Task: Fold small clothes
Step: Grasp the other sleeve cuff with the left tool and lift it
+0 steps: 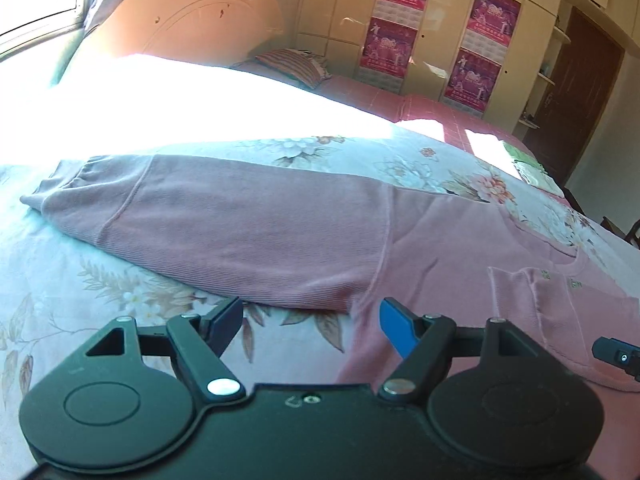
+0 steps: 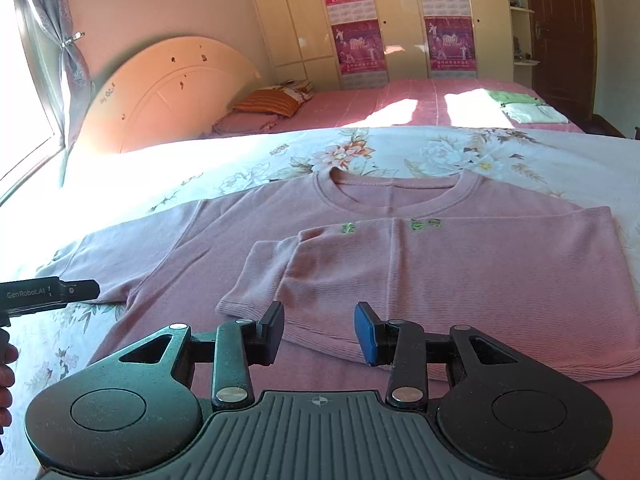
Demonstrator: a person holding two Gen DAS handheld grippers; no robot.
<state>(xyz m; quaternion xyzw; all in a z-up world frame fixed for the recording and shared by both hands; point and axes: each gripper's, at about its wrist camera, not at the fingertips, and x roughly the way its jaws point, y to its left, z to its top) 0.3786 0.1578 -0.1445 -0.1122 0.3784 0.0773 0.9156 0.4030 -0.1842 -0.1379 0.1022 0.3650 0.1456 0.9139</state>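
A pink long-sleeved shirt (image 2: pixel 400 208) lies flat on the floral bedspread (image 2: pixel 440 148), collar away from me. Its right side and sleeve (image 2: pixel 460 280) are folded over the body. Its left sleeve (image 1: pixel 224 224) lies stretched out to the left in the left wrist view. My left gripper (image 1: pixel 312 322) is open and empty, just above the bedspread by the sleeve's armpit. My right gripper (image 2: pixel 320 330) is open and empty, over the folded sleeve's cuff edge near the hem. The left gripper's tip (image 2: pixel 76 290) shows at the left of the right wrist view.
Folded green and white clothes (image 2: pixel 528 108) lie on the pink sheet (image 2: pixel 380 104) at the far right. A striped pillow (image 2: pixel 268 102) lies by the rounded headboard (image 2: pixel 168 92). Wardrobes with posters (image 2: pixel 400 20) stand behind. A window (image 2: pixel 20 100) is at left.
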